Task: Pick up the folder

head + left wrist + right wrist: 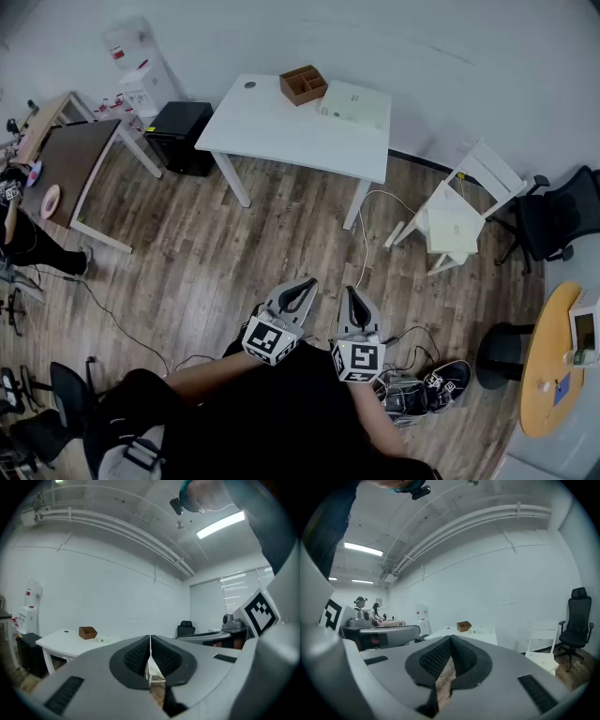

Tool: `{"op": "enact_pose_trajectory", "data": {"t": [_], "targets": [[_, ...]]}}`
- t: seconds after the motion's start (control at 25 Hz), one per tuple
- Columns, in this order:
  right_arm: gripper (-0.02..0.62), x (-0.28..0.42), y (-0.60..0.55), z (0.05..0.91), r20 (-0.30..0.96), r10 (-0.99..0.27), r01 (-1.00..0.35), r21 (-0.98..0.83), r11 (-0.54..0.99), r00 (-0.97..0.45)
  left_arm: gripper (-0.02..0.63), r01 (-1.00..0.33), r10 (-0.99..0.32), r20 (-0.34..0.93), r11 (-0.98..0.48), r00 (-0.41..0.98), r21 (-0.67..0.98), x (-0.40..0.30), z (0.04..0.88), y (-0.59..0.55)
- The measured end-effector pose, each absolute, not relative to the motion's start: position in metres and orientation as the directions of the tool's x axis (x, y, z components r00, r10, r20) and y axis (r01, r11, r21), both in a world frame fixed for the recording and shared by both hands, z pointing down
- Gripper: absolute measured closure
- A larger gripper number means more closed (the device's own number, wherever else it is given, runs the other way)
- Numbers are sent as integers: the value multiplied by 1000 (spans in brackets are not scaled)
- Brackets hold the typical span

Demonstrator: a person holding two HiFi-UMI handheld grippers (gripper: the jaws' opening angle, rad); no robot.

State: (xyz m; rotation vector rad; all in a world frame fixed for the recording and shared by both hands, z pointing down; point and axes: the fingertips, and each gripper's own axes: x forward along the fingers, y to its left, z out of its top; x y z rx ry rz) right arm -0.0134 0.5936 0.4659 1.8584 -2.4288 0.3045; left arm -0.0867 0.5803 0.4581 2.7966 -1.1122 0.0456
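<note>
Left gripper [307,283] and right gripper [352,292] are side by side low in the head view, in front of the person's dark top, over the brown wood-plank floor [206,262]. The left fingers [137,656] are pressed together with nothing between them. The right fingers [435,658] are also together and empty. Both point toward the desk. A pair of dark sneakers [427,389] sits on the floor just right of the right gripper, with loose cables near.

Farther off is the white rectangular desk [272,131]. The pale cream flat folder [354,103] lies on its far right part, just beside a brown wooden open organizer box [303,84] and well apart from both grippers. A white slatted chair [459,211] stands right of the desk, with a black office chair [562,220] beyond it. A black cabinet [178,131] is left of the desk, and a white water dispenser [141,70] stands behind that by the wall.
</note>
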Motion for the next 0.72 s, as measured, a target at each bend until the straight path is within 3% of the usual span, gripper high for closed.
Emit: {"op": "enact_pose_trajectory", "data": {"t": [0.44,0.72], "targets": [[561,4,550,482,186,-934,-947,-162,276,-304,586,-685,-681,86,-711,727,159,-66,471,533],[560,34,504,494,237,-940,-970,-87,229,-243,586,-624,-617,104,-755,780,203,-25,483,473]]}}
